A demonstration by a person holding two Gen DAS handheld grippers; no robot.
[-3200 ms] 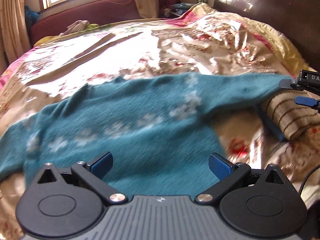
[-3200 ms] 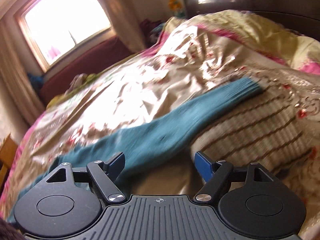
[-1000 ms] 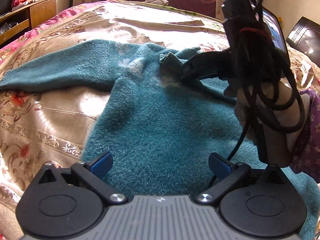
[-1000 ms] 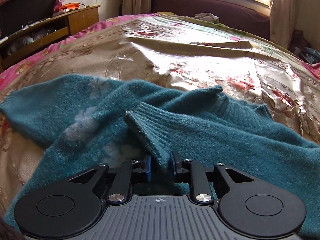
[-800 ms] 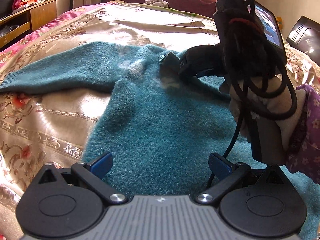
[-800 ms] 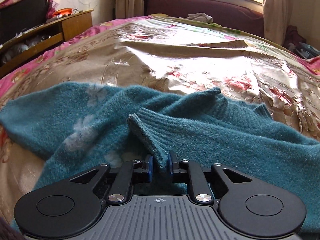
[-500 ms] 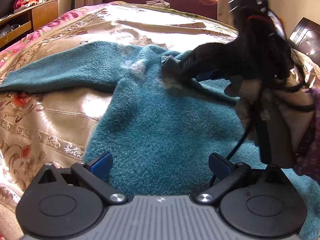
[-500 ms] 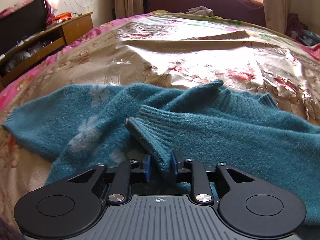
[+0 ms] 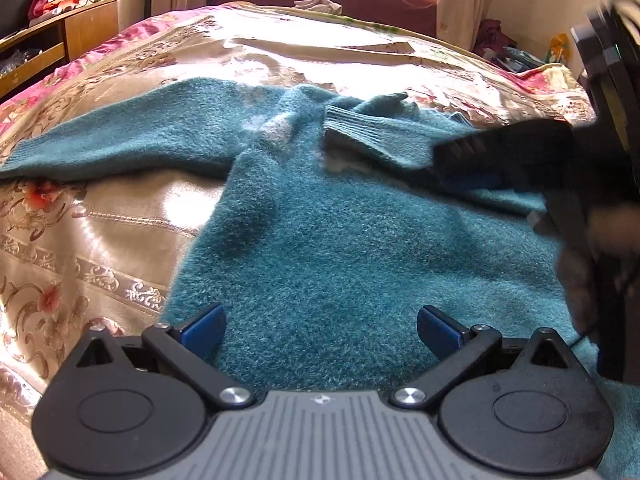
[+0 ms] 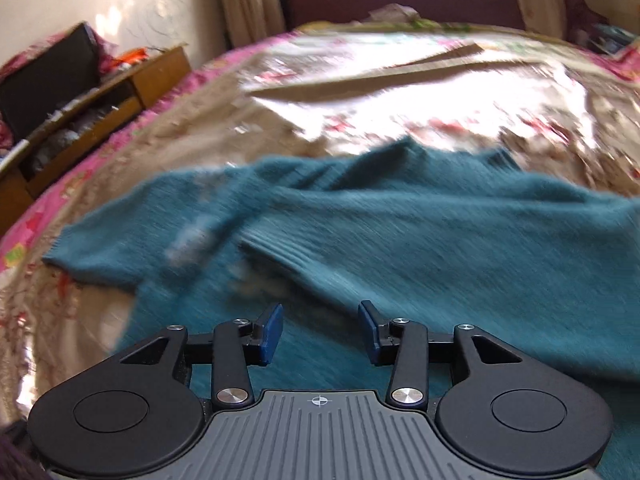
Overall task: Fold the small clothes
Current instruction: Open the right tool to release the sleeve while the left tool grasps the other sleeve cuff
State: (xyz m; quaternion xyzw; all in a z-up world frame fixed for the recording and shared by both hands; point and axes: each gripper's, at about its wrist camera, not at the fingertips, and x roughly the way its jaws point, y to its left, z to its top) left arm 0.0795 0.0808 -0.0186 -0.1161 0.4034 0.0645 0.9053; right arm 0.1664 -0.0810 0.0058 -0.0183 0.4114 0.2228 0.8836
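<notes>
Nearest, the left claw [image 9: 319, 326] hovers wide apart and empty over the hem of the teal sweater [image 9: 340, 240], likely ready to pin it. The right claw [image 10: 320, 330], partly parted, grips nothing. Beyond it, one sleeve cuff [image 10: 276, 246] lies folded across the chest; the bed [image 9: 100, 216] carries everything.

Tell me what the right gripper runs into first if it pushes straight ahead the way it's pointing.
Most likely the folded-over sleeve of the teal sweater, lying just ahead of the open right gripper. Motion blur makes depth uncertain; tilted downward, it could meet the sweater body first.
</notes>
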